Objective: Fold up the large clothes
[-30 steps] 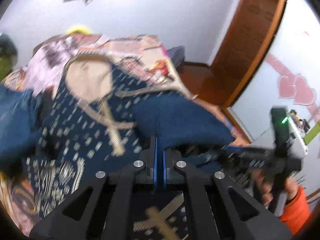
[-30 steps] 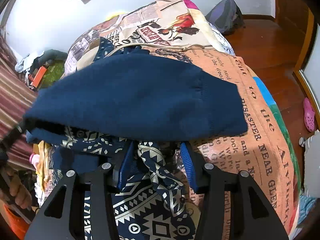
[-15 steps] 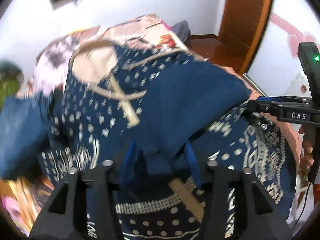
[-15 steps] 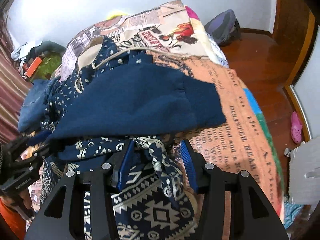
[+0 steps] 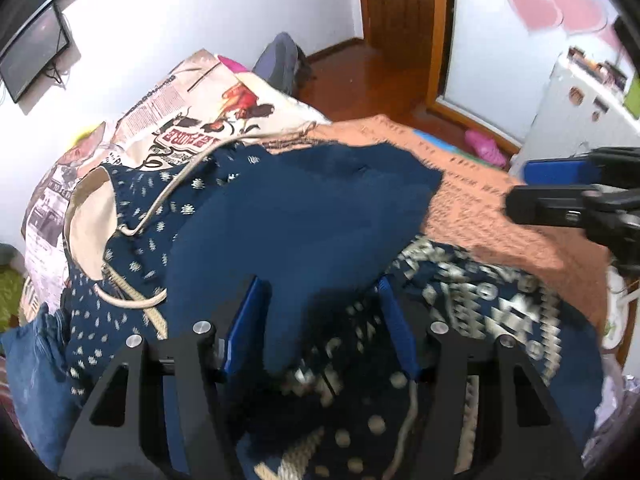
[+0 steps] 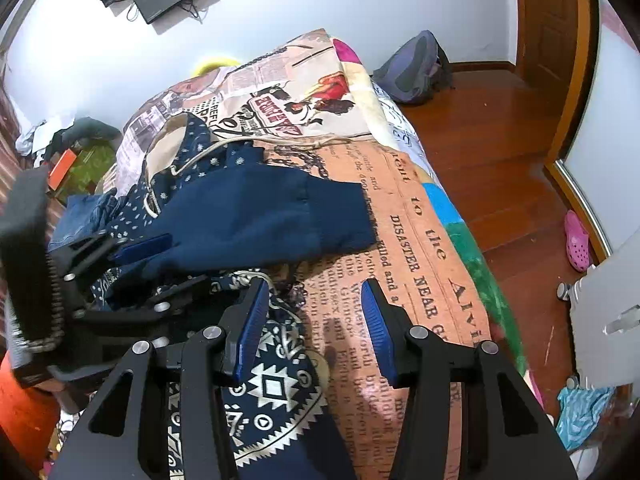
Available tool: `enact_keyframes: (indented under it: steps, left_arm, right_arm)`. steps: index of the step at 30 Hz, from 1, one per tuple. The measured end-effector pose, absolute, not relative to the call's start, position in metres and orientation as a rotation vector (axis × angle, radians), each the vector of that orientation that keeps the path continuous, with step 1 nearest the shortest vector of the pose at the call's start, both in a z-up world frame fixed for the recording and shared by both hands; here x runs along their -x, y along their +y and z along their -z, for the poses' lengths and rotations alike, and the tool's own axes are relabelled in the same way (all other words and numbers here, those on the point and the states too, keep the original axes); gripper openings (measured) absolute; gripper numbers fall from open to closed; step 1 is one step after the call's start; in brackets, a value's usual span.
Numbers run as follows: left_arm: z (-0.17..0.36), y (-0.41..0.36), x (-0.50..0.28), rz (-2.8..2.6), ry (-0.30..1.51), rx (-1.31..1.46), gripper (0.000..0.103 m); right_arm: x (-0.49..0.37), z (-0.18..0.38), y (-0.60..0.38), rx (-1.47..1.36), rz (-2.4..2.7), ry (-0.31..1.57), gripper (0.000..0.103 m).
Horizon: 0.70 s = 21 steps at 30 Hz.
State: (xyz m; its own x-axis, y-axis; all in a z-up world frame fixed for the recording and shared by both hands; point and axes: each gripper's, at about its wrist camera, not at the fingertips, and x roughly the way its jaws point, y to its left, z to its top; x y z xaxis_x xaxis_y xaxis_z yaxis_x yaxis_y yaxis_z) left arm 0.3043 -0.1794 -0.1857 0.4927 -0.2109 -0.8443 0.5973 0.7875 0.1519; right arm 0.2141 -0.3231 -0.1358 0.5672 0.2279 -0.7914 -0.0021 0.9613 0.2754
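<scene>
A large navy garment with small white print and beige neck trim (image 5: 132, 216) lies spread on the bed. Its plain navy sleeve (image 5: 304, 216) (image 6: 256, 216) is folded across the body. My left gripper (image 5: 320, 284) hovers over the sleeve's near end; its jaws are opening, the cloth lies loose between them and the pads do not press it. From the right wrist view it (image 6: 168, 264) sits at the left. My right gripper (image 6: 312, 292) is open above the bed cover, beside the garment's patterned hem (image 6: 276, 388), holding nothing.
The bed has a newspaper-print cover (image 6: 420, 264), with its edge to the right. Blue jeans (image 6: 80, 216) lie at the garment's left. A backpack (image 6: 412, 68), a pink shoe (image 6: 578, 240) and a white cabinet (image 6: 608, 308) stand on the wooden floor.
My left gripper went from shut to open and let go of the navy sleeve, which has settled across the garment. My right gripper lifted, and the patterned hem is no longer bunched between its fingers.
</scene>
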Motion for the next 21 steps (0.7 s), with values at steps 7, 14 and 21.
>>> enact_keyframes:
  steps: [7, 14, 21]
  left_arm:
    - [0.174, -0.164, -0.325, 0.582, 0.958, -0.252, 0.010]
    - [0.132, -0.113, -0.322, 0.531, 0.873, -0.056, 0.004]
    - [0.115, -0.016, -0.299, 0.288, 0.790, 0.057, 0.003]
  right_arm:
    - [-0.232, 0.152, -0.315, -0.292, -0.184, 0.999, 0.044]
    - [-0.254, 0.166, -0.293, -0.333, -0.266, 1.024, 0.044]
    - [-0.259, 0.185, -0.288, -0.320, -0.274, 1.068, 0.044]
